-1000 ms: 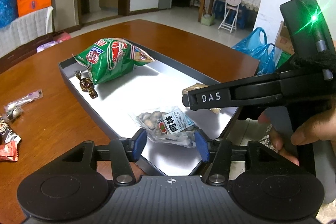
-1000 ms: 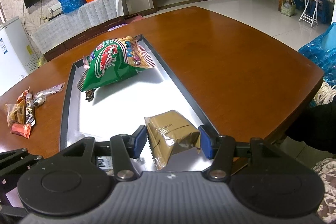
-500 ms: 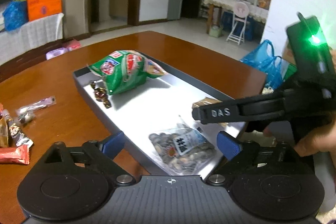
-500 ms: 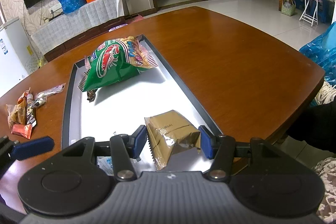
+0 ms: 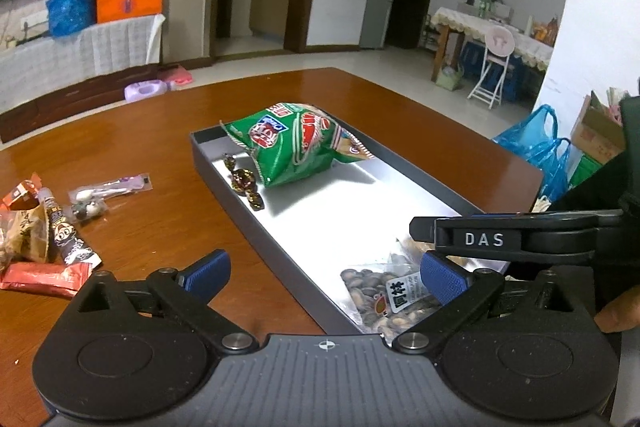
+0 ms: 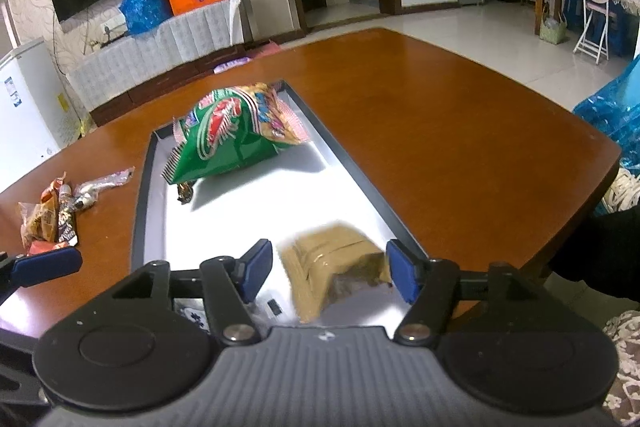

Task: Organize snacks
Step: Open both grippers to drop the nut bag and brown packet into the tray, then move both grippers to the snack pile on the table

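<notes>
left gripper (image 5: 324, 277) jaws just spread wide, empty | right gripper (image 6: 328, 269) jaws just parted around crinkly brown pouch (image 6: 334, 269)

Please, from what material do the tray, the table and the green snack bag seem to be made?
Tray: probably metal or coated board; dark matte walls, pale satin floor with soft glare.
Table: likely wood or veneer, lacquered; reddish-brown with glossy reflections.
Green snack bag: thin plastic film, glossy and printed; puffed, crinkled, with a serrated sealed edge.
</notes>
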The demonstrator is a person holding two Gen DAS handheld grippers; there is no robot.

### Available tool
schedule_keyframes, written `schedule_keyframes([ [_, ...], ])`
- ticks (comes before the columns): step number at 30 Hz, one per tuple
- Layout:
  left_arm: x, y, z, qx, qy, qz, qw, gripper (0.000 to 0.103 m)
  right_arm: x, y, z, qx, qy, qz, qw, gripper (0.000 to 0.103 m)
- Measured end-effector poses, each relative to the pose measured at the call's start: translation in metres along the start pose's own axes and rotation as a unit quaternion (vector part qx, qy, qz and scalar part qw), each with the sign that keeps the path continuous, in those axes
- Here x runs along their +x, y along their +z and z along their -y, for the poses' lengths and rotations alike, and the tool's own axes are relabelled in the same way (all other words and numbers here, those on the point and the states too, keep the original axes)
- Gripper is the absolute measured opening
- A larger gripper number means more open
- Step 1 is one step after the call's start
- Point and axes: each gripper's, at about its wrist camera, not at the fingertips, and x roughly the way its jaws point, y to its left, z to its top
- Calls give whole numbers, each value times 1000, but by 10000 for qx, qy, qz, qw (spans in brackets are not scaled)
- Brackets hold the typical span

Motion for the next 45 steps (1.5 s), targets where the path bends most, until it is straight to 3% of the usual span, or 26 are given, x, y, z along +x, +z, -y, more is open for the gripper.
schedule_keyframes([
  [2, 0, 0, -2, -33, 16, 7, 10000, 102, -3, 0, -2, -36, 40, 101, 9999, 71],
  [8, -3, 1, -9, -121, 127, 27, 9998, 102, -11, 1, -2, -34, 102, 366, 9993, 72],
  [18, -23, 4, -43, -471, 624, 214, 9967, 102, -18, 3, -18, -35, 436, 450, 9980, 78],
  [27, -39, 9, -78, -745, 1285, 340, 9883, 102, -18, 12, -59, -201, 881, 532, 9945, 81],
  [37, -49, 9, -113, -1151, 1699, 323, 9782, 102, -6, 19, -103, -357, 1205, 492, 9908, 81],
  [45, -58, 4, -141, -1153, 2109, 264, 9703, 102, 17, 22, -142, -544, 1434, 421, 9873, 81],
])
